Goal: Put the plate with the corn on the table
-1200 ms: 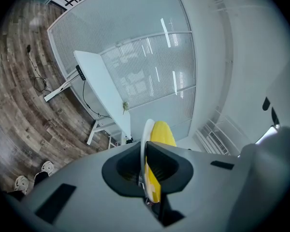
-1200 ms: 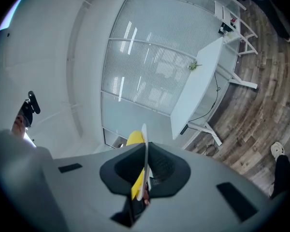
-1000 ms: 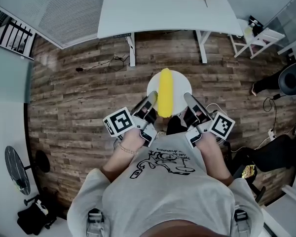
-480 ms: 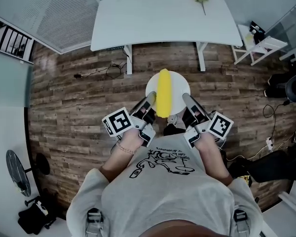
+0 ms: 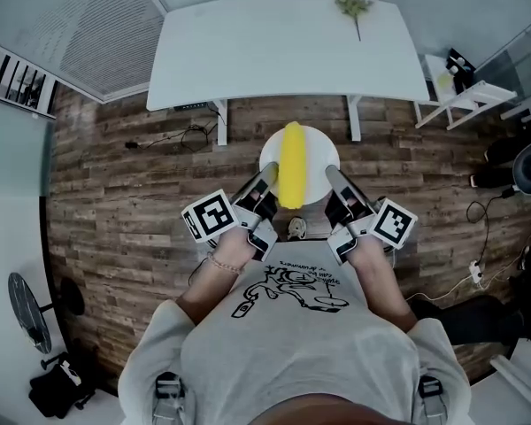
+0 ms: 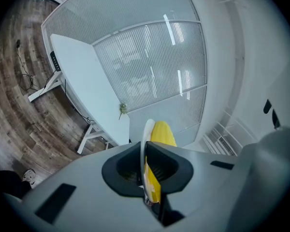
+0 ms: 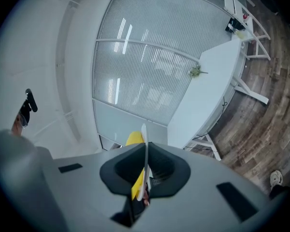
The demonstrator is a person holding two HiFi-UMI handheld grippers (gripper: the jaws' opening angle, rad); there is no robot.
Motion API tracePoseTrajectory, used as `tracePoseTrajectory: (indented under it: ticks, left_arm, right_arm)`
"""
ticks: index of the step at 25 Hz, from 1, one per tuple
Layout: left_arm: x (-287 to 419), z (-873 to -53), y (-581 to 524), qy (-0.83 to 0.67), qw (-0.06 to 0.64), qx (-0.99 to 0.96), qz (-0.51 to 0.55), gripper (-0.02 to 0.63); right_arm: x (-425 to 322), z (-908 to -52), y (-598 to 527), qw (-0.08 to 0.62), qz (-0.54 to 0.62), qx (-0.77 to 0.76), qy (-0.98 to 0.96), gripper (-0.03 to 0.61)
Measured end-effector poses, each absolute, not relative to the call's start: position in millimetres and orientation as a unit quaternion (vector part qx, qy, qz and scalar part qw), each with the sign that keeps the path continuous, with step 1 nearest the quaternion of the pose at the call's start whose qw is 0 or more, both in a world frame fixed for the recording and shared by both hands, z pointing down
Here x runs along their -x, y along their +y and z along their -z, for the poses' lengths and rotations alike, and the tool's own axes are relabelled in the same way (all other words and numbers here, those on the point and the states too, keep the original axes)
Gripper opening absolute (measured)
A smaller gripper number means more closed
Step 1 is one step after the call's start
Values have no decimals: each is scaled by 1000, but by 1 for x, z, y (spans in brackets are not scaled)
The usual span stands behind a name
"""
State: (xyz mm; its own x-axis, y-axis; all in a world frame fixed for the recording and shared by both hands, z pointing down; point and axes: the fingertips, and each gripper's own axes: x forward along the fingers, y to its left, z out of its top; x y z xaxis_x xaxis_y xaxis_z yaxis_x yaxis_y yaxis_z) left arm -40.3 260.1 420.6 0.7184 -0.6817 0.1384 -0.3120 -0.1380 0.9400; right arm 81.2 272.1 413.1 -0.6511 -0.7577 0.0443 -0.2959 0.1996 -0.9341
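White plate [image 5: 323, 153] with corn [image 5: 293, 162] (rim in left gripper [image 5: 267, 178], right gripper [image 5: 331, 174])

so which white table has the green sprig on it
The large white rectangular table ahead: green sprig near its far edge. The small white folding table holds none.

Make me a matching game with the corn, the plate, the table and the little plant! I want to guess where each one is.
Things:
1. corn
2. plate
3. table
4. plant

Places:
A. standing on the wood floor
B. clamped at its rim by the left gripper and right gripper
C. near the table's far right corner
D. lying on the plate

Pairs: 1-D, 2-B, 3-A, 4-C.
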Motion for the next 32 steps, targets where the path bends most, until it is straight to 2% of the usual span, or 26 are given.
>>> tracePoseTrajectory:
  ticks: [10, 32]
  left_arm:
    - [28, -422, 224, -337, 562, -737, 165, 31]
    - [55, -431, -29, -332, 571, -733, 161, 31]
  right_arm:
    - [-93, -415, 236, 225, 526, 352, 741, 18]
    - [-64, -421, -16, 218, 534, 367, 730, 18]
